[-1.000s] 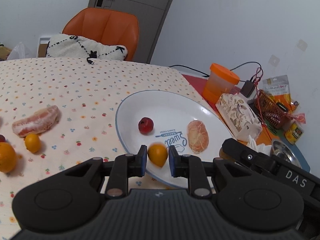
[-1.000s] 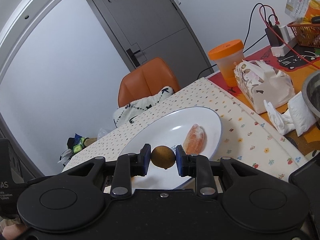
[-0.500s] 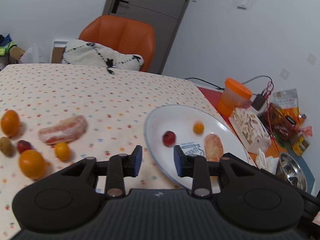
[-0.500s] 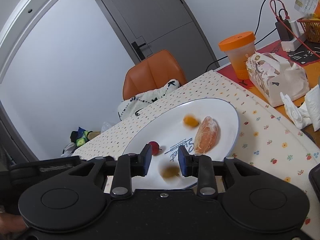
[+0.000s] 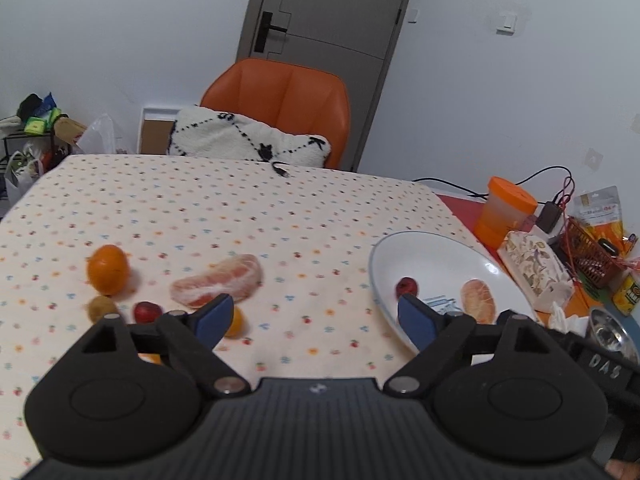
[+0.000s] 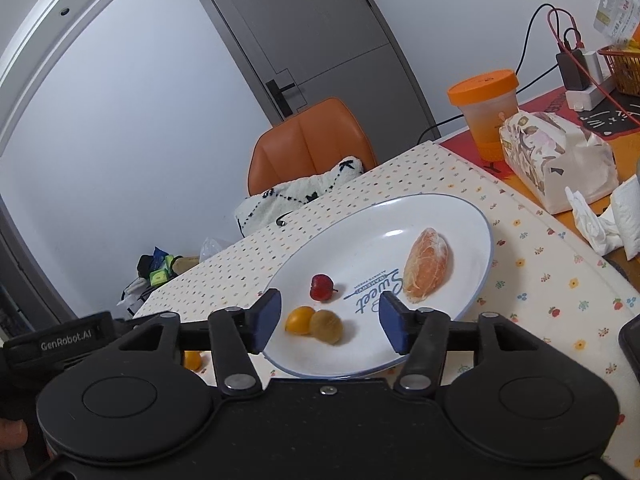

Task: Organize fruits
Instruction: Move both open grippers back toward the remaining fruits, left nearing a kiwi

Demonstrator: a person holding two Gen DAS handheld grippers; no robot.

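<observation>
Both grippers, left gripper (image 5: 316, 316) and right gripper (image 6: 328, 322), gape empty; next I fetch the orange (image 5: 108, 264) near the table's left edge for the plate (image 6: 472, 280)

plate (image 6: 460, 216): white, blue rim, blue lettering
tablecloth (image 5: 224, 216): cream, small multicoloured flowers
chair (image 5: 280, 100): orange
cushion (image 5: 240, 140): white, black diamond lines
cup (image 6: 486, 110): orange lid, translucent orange
pads (image 6: 267, 314): blue
door (image 5: 324, 12): grey

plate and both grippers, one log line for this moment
left gripper: open, empty | right gripper: open, empty, over plate | on plate: 4 fruits | on cloth: orange, peeled segment, small fruits
</observation>
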